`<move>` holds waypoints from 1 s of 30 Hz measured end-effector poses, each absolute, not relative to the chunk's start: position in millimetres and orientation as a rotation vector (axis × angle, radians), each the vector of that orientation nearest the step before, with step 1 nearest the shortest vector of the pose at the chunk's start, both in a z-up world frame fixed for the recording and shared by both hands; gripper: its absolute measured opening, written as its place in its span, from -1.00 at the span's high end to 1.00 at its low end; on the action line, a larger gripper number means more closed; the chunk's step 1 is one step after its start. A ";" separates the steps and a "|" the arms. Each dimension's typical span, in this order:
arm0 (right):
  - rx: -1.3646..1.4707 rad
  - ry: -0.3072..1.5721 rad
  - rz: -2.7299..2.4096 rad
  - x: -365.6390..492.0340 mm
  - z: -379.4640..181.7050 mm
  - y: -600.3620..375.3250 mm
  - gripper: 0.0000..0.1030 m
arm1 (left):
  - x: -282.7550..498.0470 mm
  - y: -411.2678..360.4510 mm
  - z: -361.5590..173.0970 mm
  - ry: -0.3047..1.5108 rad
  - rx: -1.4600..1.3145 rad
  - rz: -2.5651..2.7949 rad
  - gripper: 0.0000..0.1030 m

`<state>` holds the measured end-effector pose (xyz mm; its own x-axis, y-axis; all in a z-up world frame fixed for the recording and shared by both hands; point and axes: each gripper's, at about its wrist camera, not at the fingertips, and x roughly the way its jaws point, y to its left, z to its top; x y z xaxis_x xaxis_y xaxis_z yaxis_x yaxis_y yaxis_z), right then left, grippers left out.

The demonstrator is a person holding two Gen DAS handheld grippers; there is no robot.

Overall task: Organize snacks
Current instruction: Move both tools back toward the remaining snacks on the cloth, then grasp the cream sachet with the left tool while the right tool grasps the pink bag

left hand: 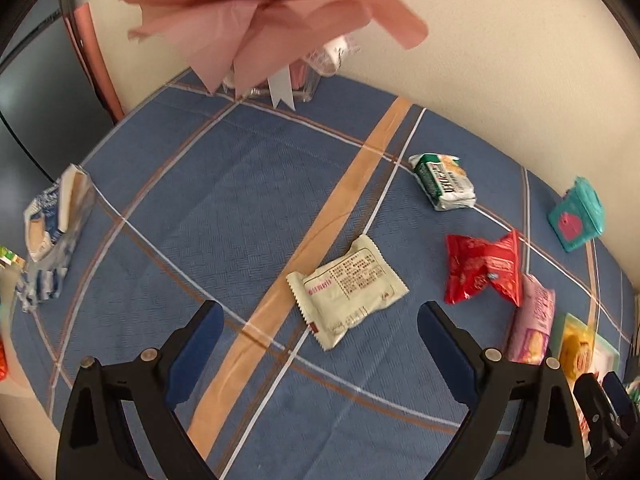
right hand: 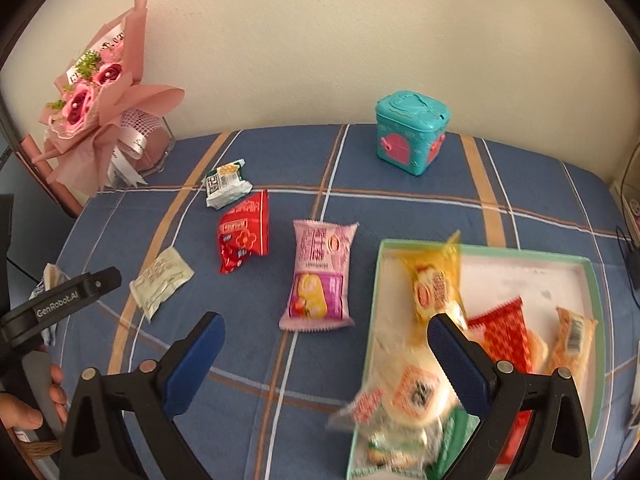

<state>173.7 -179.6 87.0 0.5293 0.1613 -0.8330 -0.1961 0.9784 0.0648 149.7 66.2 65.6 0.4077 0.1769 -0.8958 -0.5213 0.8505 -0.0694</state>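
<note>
The left gripper [left hand: 320,340] is hovering wide open and empty above the cream packet [left hand: 347,290] on the desk [left hand: 224,208]. The right gripper [right hand: 326,350] is likewise gaping empty beside the green tray [right hand: 591,280], which is holding several snacks. The pink packet [right hand: 319,276] and red packet [right hand: 243,237] are lying nearby on the cloth.

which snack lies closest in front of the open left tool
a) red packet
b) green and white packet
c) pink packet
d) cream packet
d: in the left wrist view the cream packet lies on the cloth just ahead of the left tool, between its spread fingers, while the red packet, pink packet and green and white packet lie further to the right.
</note>
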 end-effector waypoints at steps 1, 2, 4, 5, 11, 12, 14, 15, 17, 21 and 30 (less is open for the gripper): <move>-0.038 0.990 0.213 178.5 83.8 -177.6 -0.94 | 154.4 68.6 60.2 1.072 -0.376 0.449 -0.89; -0.036 0.991 0.212 182.5 80.6 -175.8 -0.88 | 157.6 70.1 56.2 1.077 -0.381 0.449 -0.89; -0.035 0.999 0.207 191.4 71.2 -172.9 -0.78 | 165.3 72.9 47.5 1.089 -0.392 0.458 -0.89; -0.034 1.005 0.203 195.4 66.0 -171.1 -0.74 | 167.6 73.5 44.7 1.092 -0.397 0.463 -0.89; -0.047 1.030 0.189 214.5 40.4 -164.4 -0.55 | 187.4 67.8 22.3 1.114 -0.387 0.462 -0.89; -0.045 1.033 0.187 217.2 37.3 -164.0 -0.53 | 189.2 68.2 18.4 1.119 -0.391 0.468 -0.89; -0.043 1.035 0.189 222.1 32.4 -163.2 -0.46 | 192.0 69.3 9.9 1.132 -0.398 0.482 -0.89; -0.044 1.034 0.188 223.7 30.7 -162.9 -0.46 | 193.3 69.8 6.0 1.138 -0.396 0.489 -0.89; -0.045 1.038 0.182 227.7 26.1 -162.6 -0.45 | 195.8 71.3 -1.1 1.146 -0.394 0.500 -0.89; -0.053 1.055 0.179 233.2 14.7 -160.3 -0.39 | 196.1 76.8 -9.4 1.145 -0.416 0.516 -0.89; -0.083 1.087 0.172 236.4 -2.2 -153.8 0.05 | 203.7 65.9 -2.5 1.108 -0.362 0.505 -0.48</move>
<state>236.4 -153.8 -2.2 0.4534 0.0988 -0.8858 -0.1798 0.9835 0.0176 203.7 65.9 -2.5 0.3528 0.2050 -0.9130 -0.5547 0.8316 -0.0276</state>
